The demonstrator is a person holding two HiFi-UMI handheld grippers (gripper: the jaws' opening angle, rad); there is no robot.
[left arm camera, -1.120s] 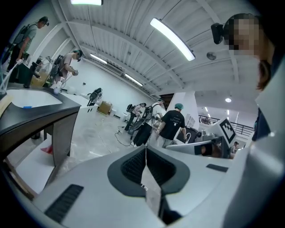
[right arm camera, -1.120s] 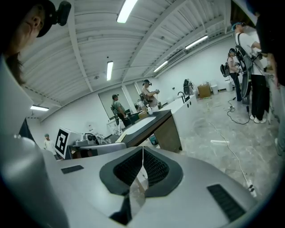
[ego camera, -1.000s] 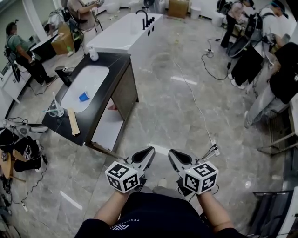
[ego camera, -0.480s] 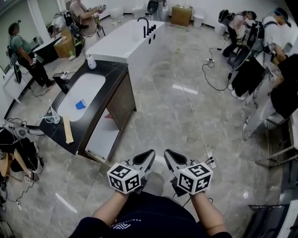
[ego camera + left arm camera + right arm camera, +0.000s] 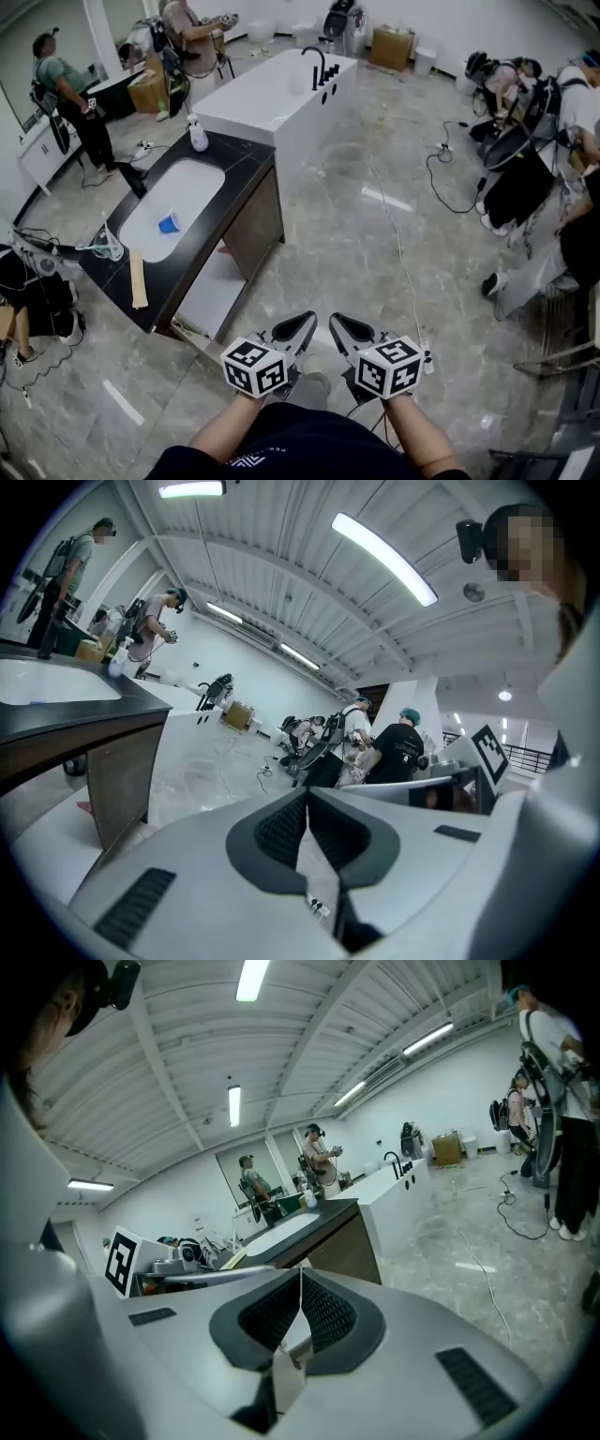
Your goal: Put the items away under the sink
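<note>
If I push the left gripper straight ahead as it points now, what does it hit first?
Nothing close, it seems. The left gripper points out over the floor, with the sink cabinet off to its left. Far ahead stand people, but depth is hard to judge.

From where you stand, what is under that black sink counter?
An open cabinet with a pale shelf, and a small reddish thing at its back, too small to identify. The countertop covers the rest of the space beneath the sink.

Black vanity counter (image 5: 251, 169), soap bottle (image 5: 198, 137) at far end, wooden strip (image 5: 139, 278), blue cup (image 5: 169, 223) in basin (image 5: 192, 186)
</note>
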